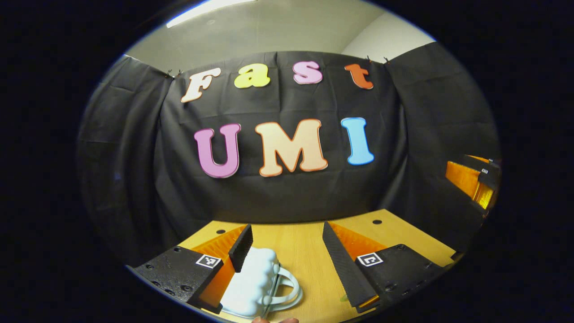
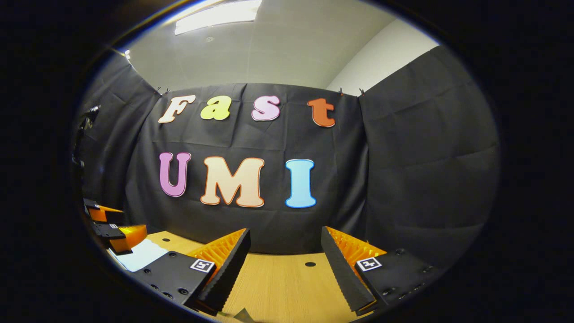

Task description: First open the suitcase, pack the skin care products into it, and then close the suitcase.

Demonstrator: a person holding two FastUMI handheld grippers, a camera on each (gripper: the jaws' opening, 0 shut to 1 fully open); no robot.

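A small white ribbed suitcase (image 1: 251,282) lies on the wooden table (image 1: 305,251), its loop handle (image 1: 290,285) turned to the right. My left gripper (image 1: 287,229) is open above the table. Its left finger (image 1: 241,248) overlaps the case's top left corner, and the right finger (image 1: 343,264) stands well clear of the case. The case's lower edge is cut off at the bottom of the left gripper view. In the right gripper view my right gripper (image 2: 284,233) is open over bare table (image 2: 287,278), nothing between its fingers. A white patch of the suitcase (image 2: 140,255) shows at far left there.
The right gripper's orange and black body (image 1: 473,179) hangs at the far right of the left gripper view. The left gripper's body (image 2: 112,231) is at the far left of the right gripper view. Black cloth walls the table on three sides. Small round holes (image 2: 310,264) dot the tabletop.
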